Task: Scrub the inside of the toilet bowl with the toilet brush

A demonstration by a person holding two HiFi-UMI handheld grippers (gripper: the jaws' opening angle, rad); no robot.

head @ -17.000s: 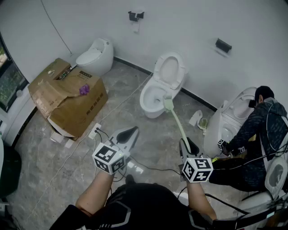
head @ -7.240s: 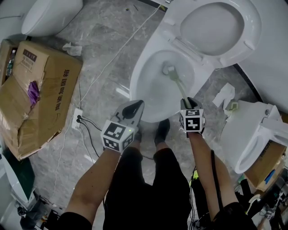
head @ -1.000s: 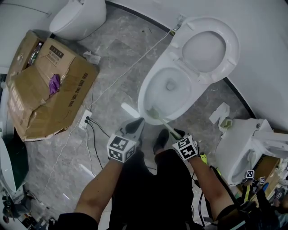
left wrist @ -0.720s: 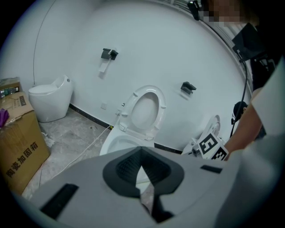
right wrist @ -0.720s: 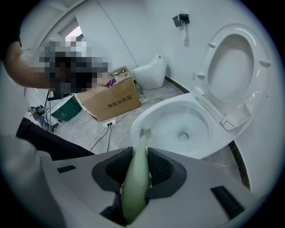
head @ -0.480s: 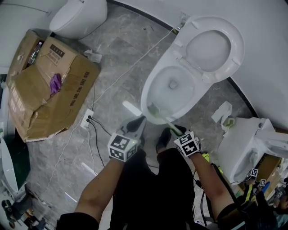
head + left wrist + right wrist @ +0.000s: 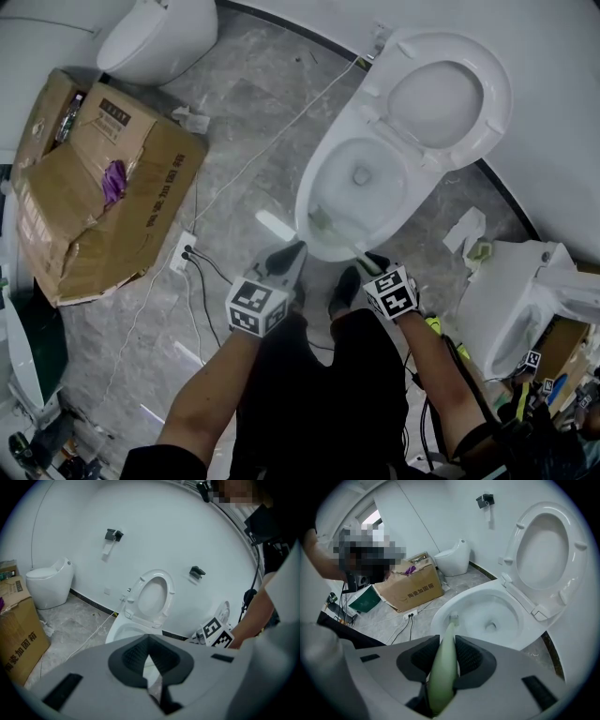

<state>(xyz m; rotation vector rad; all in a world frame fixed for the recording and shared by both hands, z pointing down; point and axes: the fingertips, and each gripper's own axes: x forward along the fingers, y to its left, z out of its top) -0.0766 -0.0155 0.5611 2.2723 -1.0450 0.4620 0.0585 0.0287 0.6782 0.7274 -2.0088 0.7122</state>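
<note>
1. You stand on a grey marbled floor (image 7: pixel 244 122) with white walls around it. The head view shows three toilets: the toilet bowl (image 7: pixel 386 199) in front of you, one egg-shaped toilet (image 7: pixel 155 37) at upper left, and a third toilet (image 7: pixel 502 300) at your right.
2. The toilet in front of you has its one lid (image 7: pixel 441 94) raised towards the wall, so the bowl lies open.
3. Your right gripper (image 7: pixel 367 258) is clamped on the pale green handle of the single toilet brush (image 7: pixel 339 240). In the right gripper view the handle (image 7: pixel 444 667) fills the gap between both pads.
4. From that gripper the brush runs forward and to your left over the near rim. Its bristle head (image 7: pixel 453 617) sits inside the bowl against the near-left inner wall, apart from the drain hole at the bottom.
5. Your left gripper (image 7: pixel 292 251) has its jaws drawn together with nothing between them, as the left gripper view (image 7: pixel 150 641) shows. It hangs just short of the bowl's near rim, to the left of the right gripper and clear of the brush.
6. One cardboard box (image 7: pixel 141 206) stands on the floor to your left, with one purple thing (image 7: pixel 114 180) on top.
7. One white power strip (image 7: pixel 184 251) lies on the floor between the box and your feet, and two dark cables lead from it.
8. The left gripper view shows two dark wall fittings (image 7: pixel 114 535), one on each side of the raised lid.
</note>
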